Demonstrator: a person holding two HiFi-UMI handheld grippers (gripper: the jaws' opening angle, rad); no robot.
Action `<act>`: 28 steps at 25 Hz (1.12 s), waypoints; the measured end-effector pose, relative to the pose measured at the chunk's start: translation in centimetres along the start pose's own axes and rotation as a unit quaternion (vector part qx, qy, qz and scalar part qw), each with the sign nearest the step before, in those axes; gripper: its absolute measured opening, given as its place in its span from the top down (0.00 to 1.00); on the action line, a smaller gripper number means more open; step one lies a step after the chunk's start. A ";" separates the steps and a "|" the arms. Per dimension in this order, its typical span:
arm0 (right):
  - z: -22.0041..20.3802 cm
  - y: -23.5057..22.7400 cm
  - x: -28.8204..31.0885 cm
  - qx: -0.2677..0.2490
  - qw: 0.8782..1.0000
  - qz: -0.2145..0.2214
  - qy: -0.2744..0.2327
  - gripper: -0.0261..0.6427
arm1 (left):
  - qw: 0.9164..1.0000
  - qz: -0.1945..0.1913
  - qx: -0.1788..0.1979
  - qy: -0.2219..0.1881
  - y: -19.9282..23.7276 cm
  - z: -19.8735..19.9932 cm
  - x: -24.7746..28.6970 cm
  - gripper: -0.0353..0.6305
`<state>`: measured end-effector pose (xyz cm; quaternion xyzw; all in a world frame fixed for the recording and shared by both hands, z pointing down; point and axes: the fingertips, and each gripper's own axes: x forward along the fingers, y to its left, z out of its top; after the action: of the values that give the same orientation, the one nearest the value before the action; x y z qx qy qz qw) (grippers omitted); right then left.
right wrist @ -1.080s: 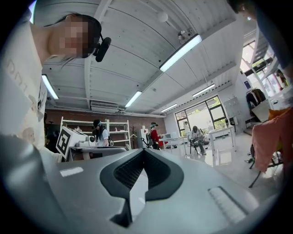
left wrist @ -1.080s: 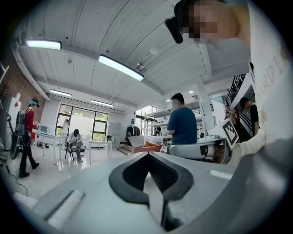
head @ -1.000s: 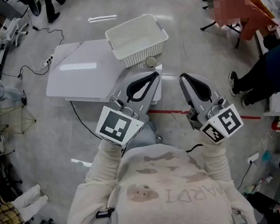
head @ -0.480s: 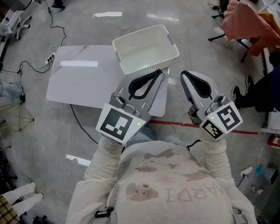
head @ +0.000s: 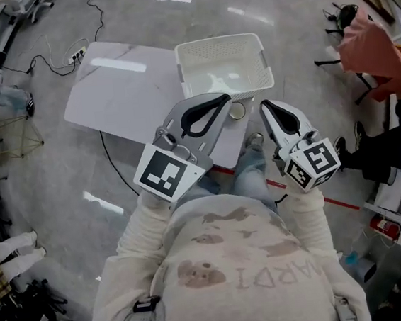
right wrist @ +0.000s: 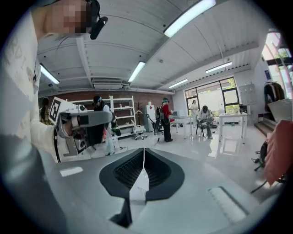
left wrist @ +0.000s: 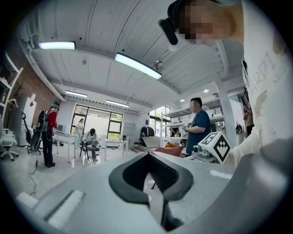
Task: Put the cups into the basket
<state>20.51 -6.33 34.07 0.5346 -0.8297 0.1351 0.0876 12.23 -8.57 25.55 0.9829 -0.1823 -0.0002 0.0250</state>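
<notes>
A white mesh basket (head: 224, 62) stands on the right end of a white table (head: 126, 93), and nothing shows inside it. One small round cup (head: 237, 110) sits on the table just in front of the basket, between the two gripper tips. My left gripper (head: 221, 100) is held above the table's near edge, shut and holding nothing, its tip just left of the cup. To the cup's right, my right gripper (head: 266, 105) is likewise shut and bare. Both gripper views look out across the room, so the left gripper (left wrist: 149, 156) and right gripper (right wrist: 143, 151) show only closed jaws.
A red line (head: 337, 204) crosses the grey floor by the person's feet. A black cable (head: 107, 155) runs under the table, and a power strip (head: 78, 56) lies beyond it. An orange cloth (head: 374, 49) hangs over a chair at the right. Several people (left wrist: 199, 125) stand or sit around the room.
The head view has swung: table and basket now sit further right and nearer. The cup, hidden half a second ago, shows between the gripper tips. Both grippers stay shut.
</notes>
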 end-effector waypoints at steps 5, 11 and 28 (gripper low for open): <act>-5.7 -2.3 2.8 -0.009 0.995 0.045 0.091 0.89 | 0.999 0.045 -0.005 -0.004 1.5 -1.5 1.4 0.95; -12.0 -6.3 5.4 -0.001 0.980 0.089 0.177 0.88 | 0.996 0.082 -0.008 -0.016 2.5 -2.9 3.9 0.95; -29.8 -10.6 11.9 0.037 0.940 0.050 0.334 0.86 | 0.993 0.076 -0.018 0.093 4.4 -14.8 5.5 0.95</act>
<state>25.29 -11.33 67.13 0.4193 -0.7728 0.3409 0.3328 15.92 -13.94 40.60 0.9612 -0.2538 0.0902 0.0596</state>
